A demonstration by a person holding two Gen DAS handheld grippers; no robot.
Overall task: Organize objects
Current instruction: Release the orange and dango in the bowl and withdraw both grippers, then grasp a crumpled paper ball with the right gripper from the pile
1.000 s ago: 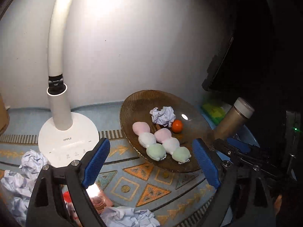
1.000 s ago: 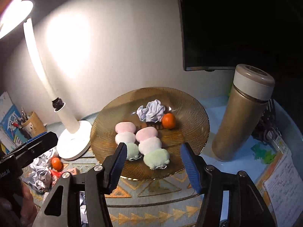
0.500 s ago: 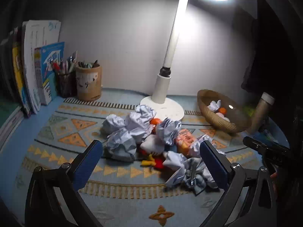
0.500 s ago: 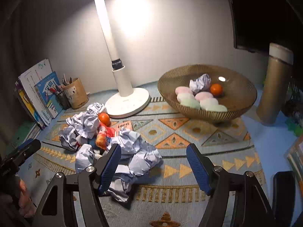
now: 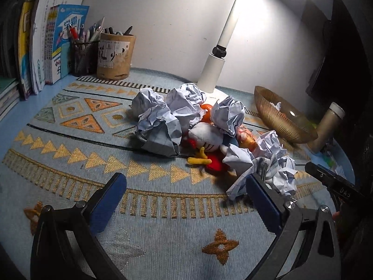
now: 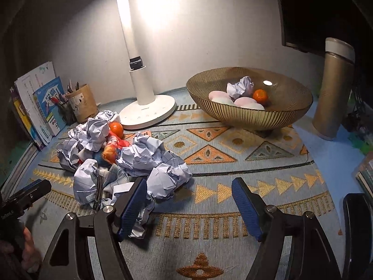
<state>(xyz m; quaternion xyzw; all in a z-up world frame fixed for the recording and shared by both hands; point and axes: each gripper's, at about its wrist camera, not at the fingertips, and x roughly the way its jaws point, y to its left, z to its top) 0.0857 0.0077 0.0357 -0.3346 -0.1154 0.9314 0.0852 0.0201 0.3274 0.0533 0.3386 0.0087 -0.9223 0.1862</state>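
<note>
Covering most of the table, a patterned mat (image 6: 233,144) carries everything. A gold ribbed bowl (image 6: 249,114) near the table's back right edge holds pastel buns, an orange and one paper ball. A heap of crumpled paper balls (image 5: 186,116), mixed with a plush toy (image 5: 205,137) and oranges, lies at the mat's middle. The left gripper (image 5: 186,200) hovers before the heap, jaws wide and empty. The right gripper (image 6: 188,203) has jaws opening, nothing between them, one finger just beside the paper.

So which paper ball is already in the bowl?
The paper ball beside the orange in the bowl; the others lie heaped on the mat.
</note>
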